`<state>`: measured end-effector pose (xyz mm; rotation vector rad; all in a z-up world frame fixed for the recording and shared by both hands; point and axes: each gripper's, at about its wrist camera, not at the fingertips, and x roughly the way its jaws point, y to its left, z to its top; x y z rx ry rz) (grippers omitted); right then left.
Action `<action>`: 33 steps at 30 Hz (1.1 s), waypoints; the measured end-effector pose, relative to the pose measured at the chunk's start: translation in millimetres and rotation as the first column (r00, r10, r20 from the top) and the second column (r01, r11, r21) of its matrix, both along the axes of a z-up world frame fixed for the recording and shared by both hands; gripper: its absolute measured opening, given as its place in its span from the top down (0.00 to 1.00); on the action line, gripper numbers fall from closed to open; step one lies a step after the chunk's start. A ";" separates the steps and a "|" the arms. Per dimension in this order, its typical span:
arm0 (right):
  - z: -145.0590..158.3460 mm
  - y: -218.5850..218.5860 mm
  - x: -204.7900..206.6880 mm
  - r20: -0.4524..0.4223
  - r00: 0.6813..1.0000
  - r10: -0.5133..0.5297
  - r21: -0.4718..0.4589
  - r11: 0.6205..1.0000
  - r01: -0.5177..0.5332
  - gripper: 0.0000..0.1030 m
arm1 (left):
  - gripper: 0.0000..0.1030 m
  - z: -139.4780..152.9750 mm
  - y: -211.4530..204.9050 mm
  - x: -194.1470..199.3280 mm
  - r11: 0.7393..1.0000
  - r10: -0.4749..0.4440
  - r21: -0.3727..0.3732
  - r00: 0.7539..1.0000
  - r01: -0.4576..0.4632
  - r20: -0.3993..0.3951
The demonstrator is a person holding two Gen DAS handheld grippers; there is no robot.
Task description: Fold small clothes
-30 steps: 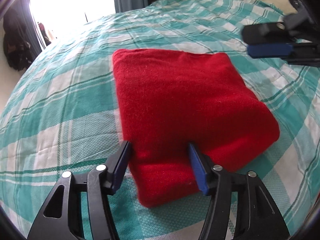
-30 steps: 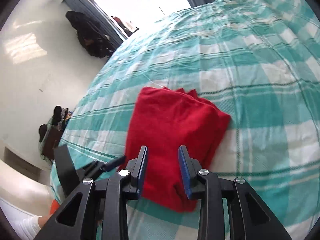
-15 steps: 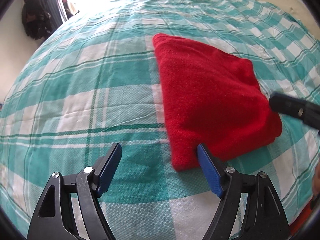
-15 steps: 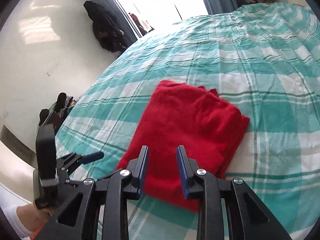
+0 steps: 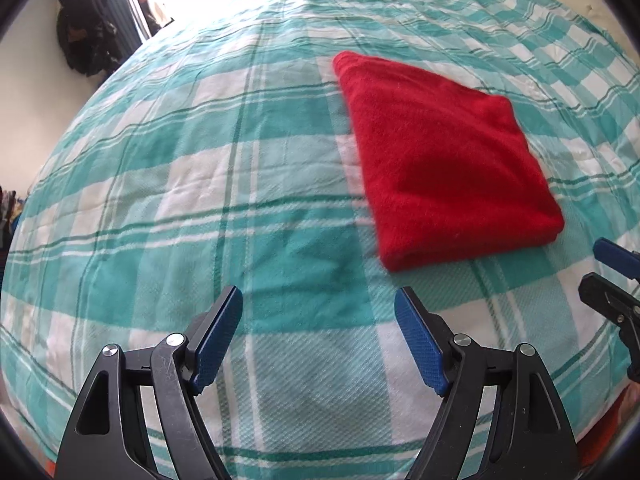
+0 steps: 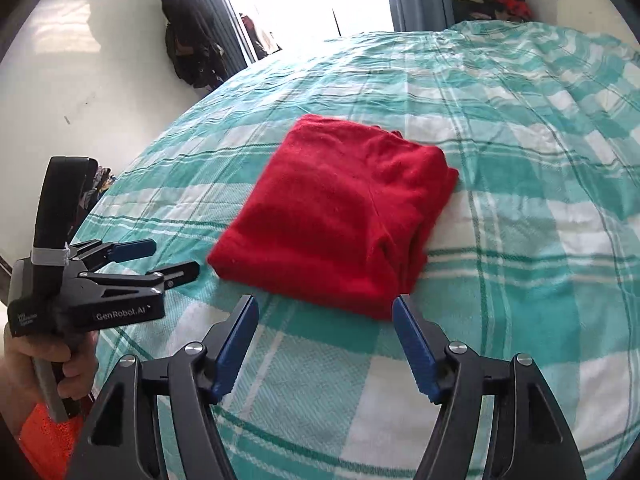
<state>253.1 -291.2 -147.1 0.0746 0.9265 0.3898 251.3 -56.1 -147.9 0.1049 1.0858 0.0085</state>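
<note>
A red garment [image 5: 440,160] lies folded into a thick square on the teal checked bedspread [image 5: 240,184]. It also shows in the right wrist view [image 6: 336,216], with stacked fold edges on its right side. My left gripper [image 5: 319,312] is open and empty, just short of the garment's near left corner. It also shows at the left of the right wrist view [image 6: 166,258], held in a hand. My right gripper [image 6: 324,316] is open and empty, just short of the garment's near edge. Its fingertips [image 5: 612,256] show at the right edge of the left wrist view.
The bed fills both views. A bright doorway [image 6: 304,0] and a dark bag [image 6: 188,48] hanging on the wall are beyond the bed's far left. Clothes [image 6: 492,0] are piled in the far corner.
Both grippers have drawn back from the folded garment toward the near edge of the bed. The right gripper's jaws have opened wide. The garment stays folded in place.
</note>
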 end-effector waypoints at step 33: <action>-76.9 -39.4 131.5 -0.322 0.945 -0.053 0.472 0.857 0.208 0.68 | 0.67 -40.7 -5.7 124.7 0.860 -0.068 -0.509 0.984 -0.025 -0.162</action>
